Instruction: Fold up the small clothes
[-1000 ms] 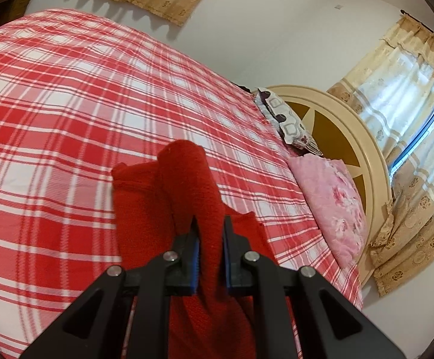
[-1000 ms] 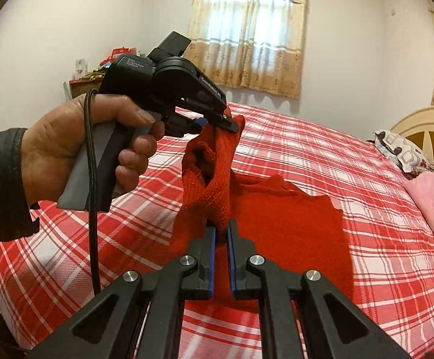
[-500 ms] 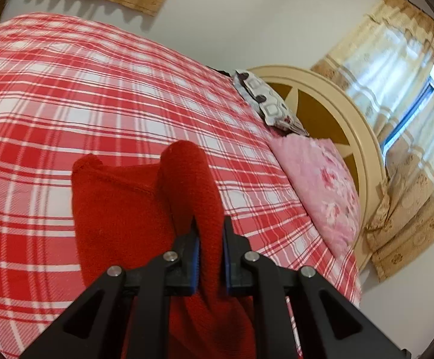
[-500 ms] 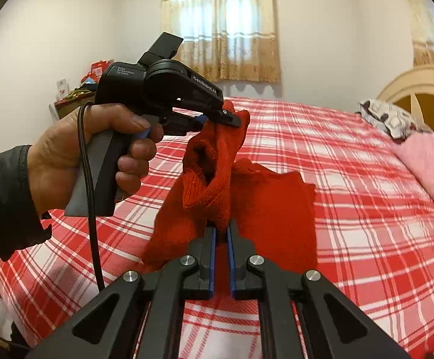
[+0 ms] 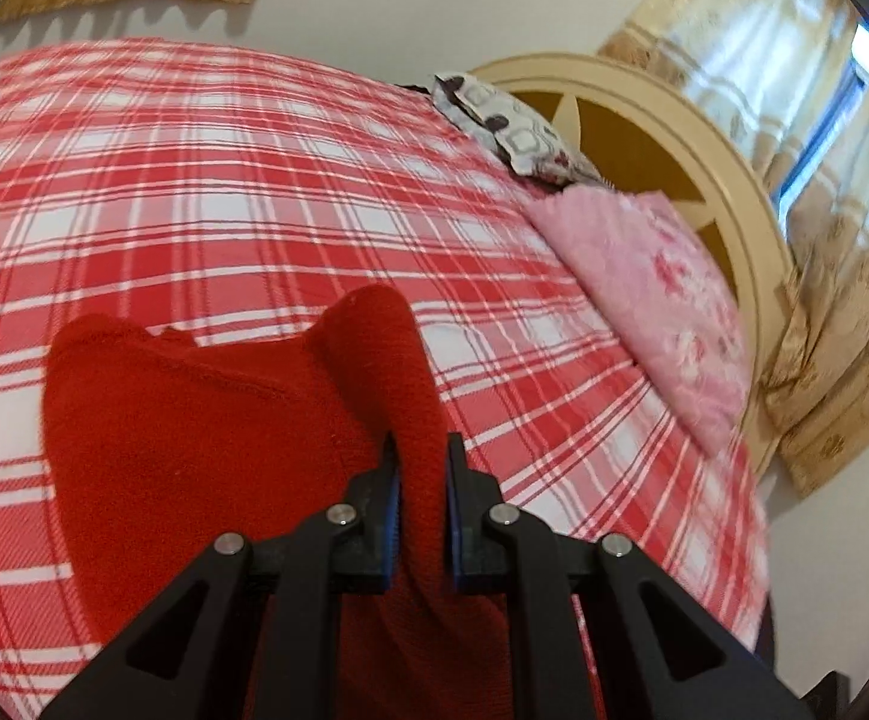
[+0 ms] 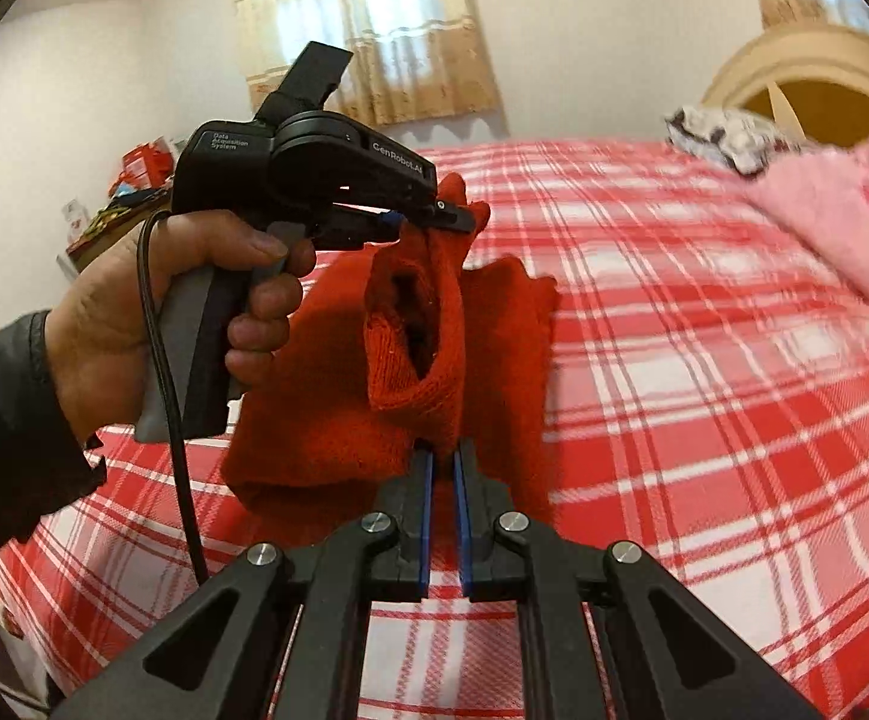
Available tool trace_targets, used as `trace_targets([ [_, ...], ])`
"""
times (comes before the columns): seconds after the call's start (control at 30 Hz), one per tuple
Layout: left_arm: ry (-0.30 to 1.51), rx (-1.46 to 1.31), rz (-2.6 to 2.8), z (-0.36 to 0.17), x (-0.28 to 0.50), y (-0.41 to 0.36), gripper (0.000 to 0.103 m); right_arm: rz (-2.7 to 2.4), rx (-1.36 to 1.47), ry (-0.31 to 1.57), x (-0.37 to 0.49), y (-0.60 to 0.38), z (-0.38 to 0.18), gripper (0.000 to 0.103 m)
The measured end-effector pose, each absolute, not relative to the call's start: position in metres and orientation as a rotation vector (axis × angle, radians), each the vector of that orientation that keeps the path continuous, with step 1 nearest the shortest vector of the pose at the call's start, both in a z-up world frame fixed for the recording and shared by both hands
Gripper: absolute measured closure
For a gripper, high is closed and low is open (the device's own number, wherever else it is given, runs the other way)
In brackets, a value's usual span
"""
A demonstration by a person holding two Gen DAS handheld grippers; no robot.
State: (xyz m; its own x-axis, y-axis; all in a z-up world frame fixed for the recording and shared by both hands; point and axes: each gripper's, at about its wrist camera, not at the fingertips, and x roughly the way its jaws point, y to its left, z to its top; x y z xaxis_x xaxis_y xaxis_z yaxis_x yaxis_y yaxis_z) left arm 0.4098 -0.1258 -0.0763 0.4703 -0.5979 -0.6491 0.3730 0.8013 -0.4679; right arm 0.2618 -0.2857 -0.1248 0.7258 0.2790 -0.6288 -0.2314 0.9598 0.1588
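Note:
A small red knitted garment lies partly on the red-and-white plaid bedspread, one edge lifted off it. My left gripper is shut on a raised fold of that garment. In the right wrist view the same garment hangs between both tools, its open cuff facing the camera. My right gripper is shut on the lower edge of the cuff. The left gripper appears there too, held by a person's hand, pinching the top of the fabric.
A pink floral pillow and a grey patterned pillow lie against the cream round headboard at the right. Curtained windows line the walls. A cluttered shelf stands at the far left. A cable hangs from the left tool.
Both grippers have carried the lifted edge sideways across the bed towards the pillows, folding the garment over itself. The lying part now looks narrower. Both grips are unchanged.

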Motion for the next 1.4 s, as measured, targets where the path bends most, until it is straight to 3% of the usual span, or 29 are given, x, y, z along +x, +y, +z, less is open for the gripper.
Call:
trace_targets([
  [0.17,0.905,-0.196,-0.614,-0.090,0.412,-0.149,0.090,0.259,0.151,0.773,0.267,-0.304,-0.141,0.097],
  [0.3,0.877,-0.113,-0.620,-0.087,0.401,-0.160,0.083,0.222,0.185,0.799,0.270,-0.316,-0.147,0.098],
  [0.47,0.726,-0.037,-0.611,-0.065,0.361,-0.136,0.053,0.220,0.267,0.826,0.271,-0.330,-0.152,0.098],
  [0.53,0.685,-0.014,-0.569,-0.065,0.348,-0.121,0.035,0.189,0.292,0.810,0.269,-0.337,-0.151,0.098],
  [0.7,0.609,0.119,-0.458,-0.084,0.304,-0.084,0.033,0.145,0.190,0.635,0.258,-0.327,-0.111,0.095],
  [0.73,0.608,0.112,-0.456,-0.090,0.298,-0.077,0.028,0.174,0.167,0.617,0.260,-0.319,-0.103,0.092],
  [0.77,0.612,0.107,-0.442,-0.094,0.296,-0.074,0.025,0.219,0.142,0.612,0.266,-0.307,-0.095,0.072],
  [0.8,0.622,0.103,-0.425,-0.101,0.296,-0.070,0.023,0.279,0.128,0.635,0.277,-0.294,-0.090,0.041],
  [0.83,0.636,0.092,-0.422,-0.106,0.297,-0.067,0.023,0.335,0.128,0.662,0.289,-0.283,-0.088,0.032],
  [0.93,0.699,0.018,-0.430,-0.118,0.306,-0.065,0.023,0.352,0.038,0.686,0.310,-0.258,-0.091,0.034],
  [1.0,0.710,0.009,-0.433,-0.120,0.307,-0.066,0.023,0.331,-0.010,0.748,0.325,-0.252,-0.104,0.050],
  [1.07,0.702,0.012,-0.441,-0.120,0.302,-0.067,0.023,0.301,0.044,0.834,0.338,-0.268,-0.124,0.056],
  [1.1,0.701,0.011,-0.446,-0.121,0.299,-0.068,0.020,0.281,0.066,0.857,0.341,-0.276,-0.132,0.064],
  [1.2,0.701,0.001,-0.464,-0.124,0.294,-0.067,0.007,0.267,0.088,0.852,0.333,-0.296,-0.139,0.067],
  [1.4,0.726,-0.004,-0.458,-0.129,0.297,-0.067,0.001,0.198,-0.028,0.774,0.327,-0.281,-0.104,0.066],
])
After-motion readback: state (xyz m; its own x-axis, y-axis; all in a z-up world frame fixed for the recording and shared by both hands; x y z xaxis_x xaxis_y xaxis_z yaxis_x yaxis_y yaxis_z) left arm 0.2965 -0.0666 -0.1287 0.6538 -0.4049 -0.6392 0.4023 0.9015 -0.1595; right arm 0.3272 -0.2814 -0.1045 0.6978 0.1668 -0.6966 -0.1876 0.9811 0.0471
